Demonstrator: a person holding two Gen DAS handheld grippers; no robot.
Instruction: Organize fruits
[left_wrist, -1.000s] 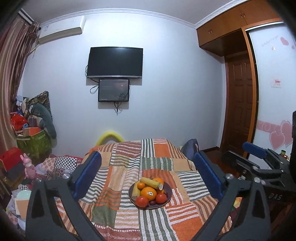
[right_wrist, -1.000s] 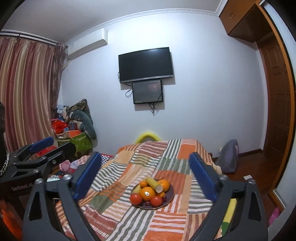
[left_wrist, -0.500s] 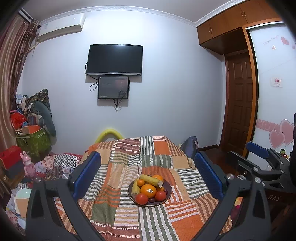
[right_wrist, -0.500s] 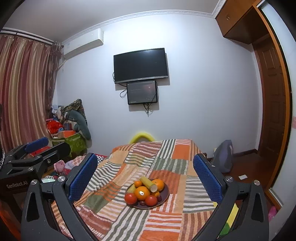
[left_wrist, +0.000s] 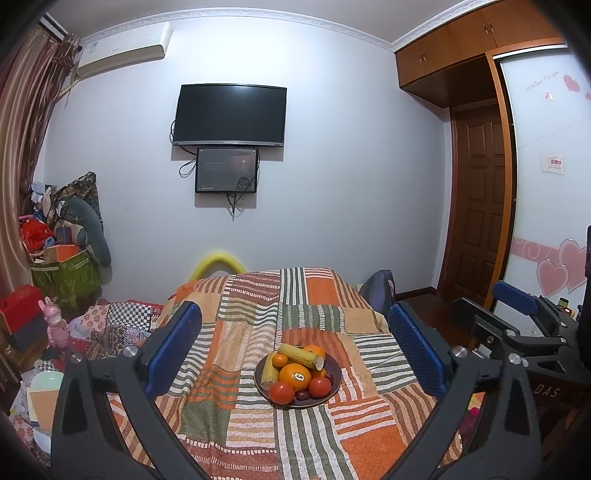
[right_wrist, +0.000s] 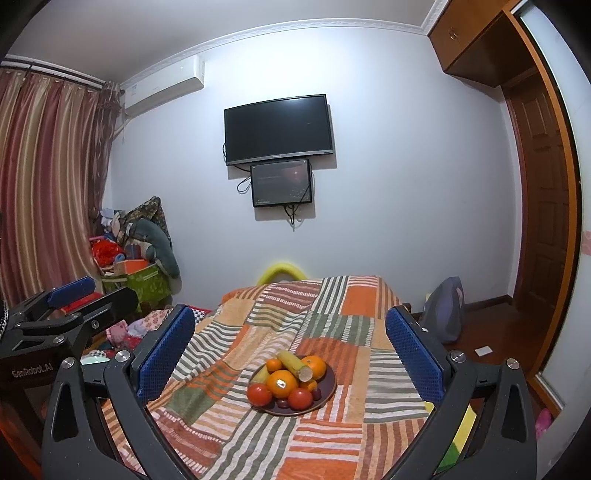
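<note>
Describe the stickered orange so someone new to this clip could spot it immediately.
Start at the striped patchwork blanket covering the bed, then find the dark plate of fruit near its middle. The large orange sits at the pile's centre, between two red tomatoes in front and a cut banana behind. It alone carries a small white sticker.

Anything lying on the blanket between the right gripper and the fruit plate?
No. In the right wrist view, only bare striped blanket lies between the open right gripper and the plate of fruit.

Woven cloth blanket (left_wrist: 258, 435), glossy plate (left_wrist: 334, 369)
</note>
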